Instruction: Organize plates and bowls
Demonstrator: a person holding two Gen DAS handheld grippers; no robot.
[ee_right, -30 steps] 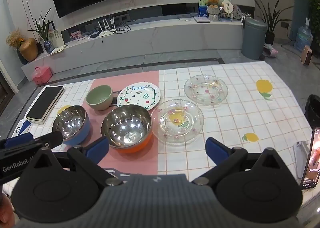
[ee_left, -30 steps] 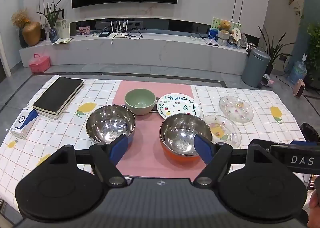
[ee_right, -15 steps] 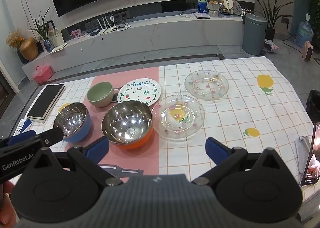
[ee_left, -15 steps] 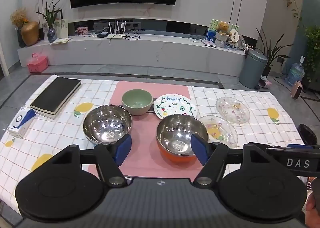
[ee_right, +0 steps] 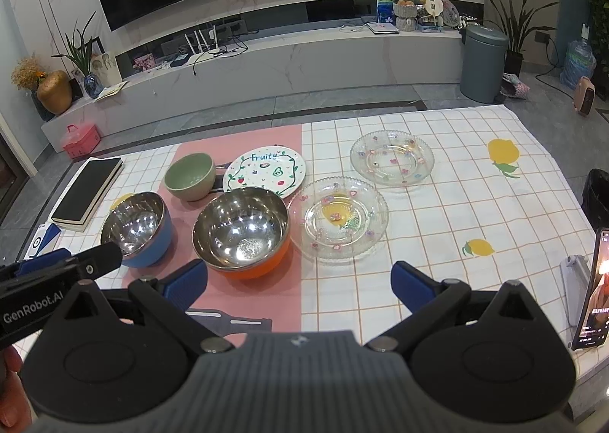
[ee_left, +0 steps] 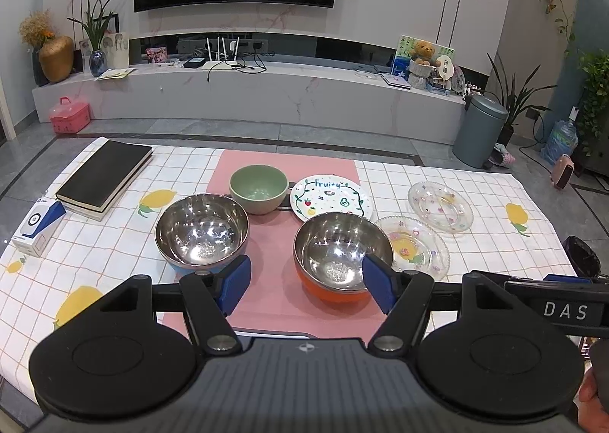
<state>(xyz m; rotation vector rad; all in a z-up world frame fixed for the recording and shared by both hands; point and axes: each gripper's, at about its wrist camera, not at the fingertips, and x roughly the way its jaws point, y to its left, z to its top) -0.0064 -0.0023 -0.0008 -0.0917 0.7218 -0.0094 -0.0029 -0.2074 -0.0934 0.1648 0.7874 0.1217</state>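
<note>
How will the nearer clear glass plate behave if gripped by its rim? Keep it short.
The nearer clear glass plate looks thin and glossy, so it is probably slippery and fragile. Its shallow, scalloped rim lies low on the tablecloth, so the fingers may struggle to get under it. It likely stays stiff.
</note>
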